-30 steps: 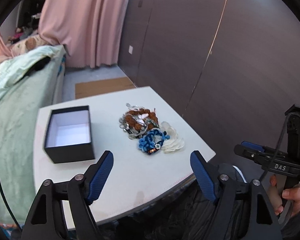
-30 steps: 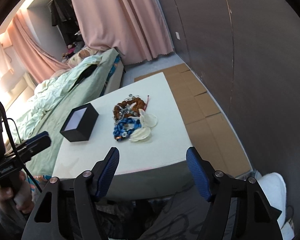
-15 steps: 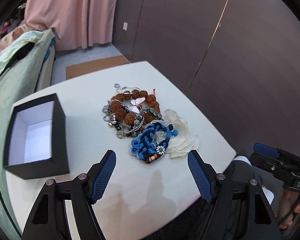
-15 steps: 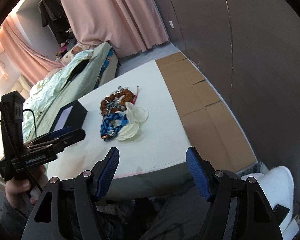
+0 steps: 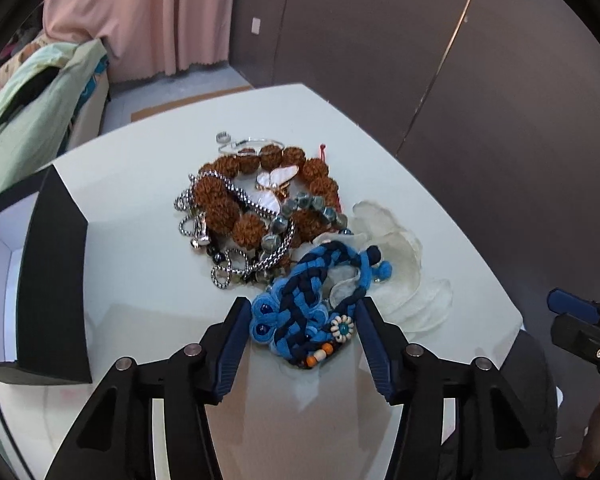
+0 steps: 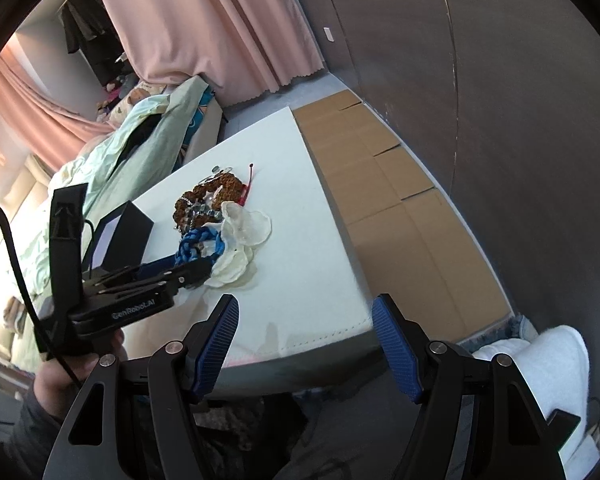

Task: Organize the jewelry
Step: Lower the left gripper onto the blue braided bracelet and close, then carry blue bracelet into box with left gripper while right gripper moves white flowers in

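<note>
A heap of jewelry lies on the white table (image 5: 140,248): a blue braided bracelet (image 5: 300,304) nearest me, brown bead bracelets (image 5: 220,200), silver chains (image 5: 228,276), a white butterfly pendant (image 5: 274,184) and a translucent white petal piece (image 5: 404,264). My left gripper (image 5: 303,314) straddles the blue bracelet, its jaws closing, the pads just beside its two ends. In the right wrist view the left gripper (image 6: 196,270) points into the blue bracelet (image 6: 200,242). My right gripper (image 6: 305,308) hangs open over the table's near edge with nothing between its fingers.
An open black box (image 5: 52,280) with a white inside stands left of the heap. A bed with a green blanket (image 6: 112,152) lies beyond the table, pink curtains (image 6: 220,32) behind. Flattened cardboard (image 6: 400,208) covers the floor beside a dark wall (image 5: 460,100).
The left gripper came forward and down onto the blue bracelet and its jaws narrowed around it. The right gripper drifted slightly lower and stayed open.
</note>
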Tool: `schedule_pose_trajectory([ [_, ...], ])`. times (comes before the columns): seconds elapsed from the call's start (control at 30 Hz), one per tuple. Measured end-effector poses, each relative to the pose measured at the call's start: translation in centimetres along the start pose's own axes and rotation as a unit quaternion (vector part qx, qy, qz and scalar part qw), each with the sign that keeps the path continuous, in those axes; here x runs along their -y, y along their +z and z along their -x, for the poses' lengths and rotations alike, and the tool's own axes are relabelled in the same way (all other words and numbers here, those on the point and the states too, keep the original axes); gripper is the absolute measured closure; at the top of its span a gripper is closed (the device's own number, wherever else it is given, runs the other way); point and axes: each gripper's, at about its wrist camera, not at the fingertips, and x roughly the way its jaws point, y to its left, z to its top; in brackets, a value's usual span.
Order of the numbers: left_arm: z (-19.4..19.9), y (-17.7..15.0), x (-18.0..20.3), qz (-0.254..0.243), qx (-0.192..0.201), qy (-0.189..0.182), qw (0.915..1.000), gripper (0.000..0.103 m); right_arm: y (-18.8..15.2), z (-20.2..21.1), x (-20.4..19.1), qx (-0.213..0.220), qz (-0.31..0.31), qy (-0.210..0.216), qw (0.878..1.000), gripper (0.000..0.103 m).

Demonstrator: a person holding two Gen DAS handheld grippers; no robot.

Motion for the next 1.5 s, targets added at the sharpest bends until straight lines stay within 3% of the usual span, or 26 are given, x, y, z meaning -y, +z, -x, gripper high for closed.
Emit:
schedule_pose_trajectory([
  [0.03,0.1,0.0,0.0,-0.001,0.002,0.004,1.0,0.057,0.2,-0.1,-0.1,0.0,0.0,-0.001,1.0,0.033],
  [0.17,0.4,0.0,-0.5,0.013,0.007,-0.009,0.9998,0.066,0.6,-0.9,-0.7,-0.003,0.004,0.002,1.0,0.033],
  [0.2,0.7,0.0,-0.6,0.014,0.013,-0.01,0.9998,0.082,0.7,-1.1,-0.8,-0.004,0.005,0.003,1.0,0.033],
  [0.3,1.7,0.1,-1.3,0.023,0.016,-0.014,0.9995,0.082,1.0,-1.7,-1.3,-0.006,0.009,0.004,1.0,0.033],
  [0.53,4.7,0.2,-2.1,0.03,0.043,-0.023,0.9984,0.082,1.8,-3.3,-1.5,-0.016,-0.003,0.027,1.0,0.045],
  [0.7,6.9,0.4,-2.3,0.03,0.064,-0.031,0.9971,0.083,2.2,-4.8,-2.7,-0.036,0.01,0.052,0.998,0.045],
  [1.17,12.9,1.1,-5.1,0.042,0.117,-0.016,0.992,0.082,4.6,-9.7,-5.7,-0.053,0.041,0.027,0.997,0.045],
  [1.2,13.4,1.1,-5.5,0.046,0.121,-0.015,0.9915,0.082,4.6,-10.2,-5.9,-0.056,0.045,0.023,0.997,0.052],
  [1.23,13.9,1.1,-5.9,0.049,0.125,-0.014,0.9909,0.082,4.5,-10.6,-6.1,-0.062,0.052,0.02,0.997,0.076],
  [1.3,14.6,1.0,-6.3,0.052,0.131,-0.012,0.9899,0.082,4.6,-11.0,-6.4,-0.072,0.052,0.014,0.996,0.1],
  [1.5,17.1,0.6,-8.7,0.072,0.155,-0.004,0.9853,0.082,6.5,-7.4,-9.2,-0.019,0.045,0.069,0.996,0.1],
])
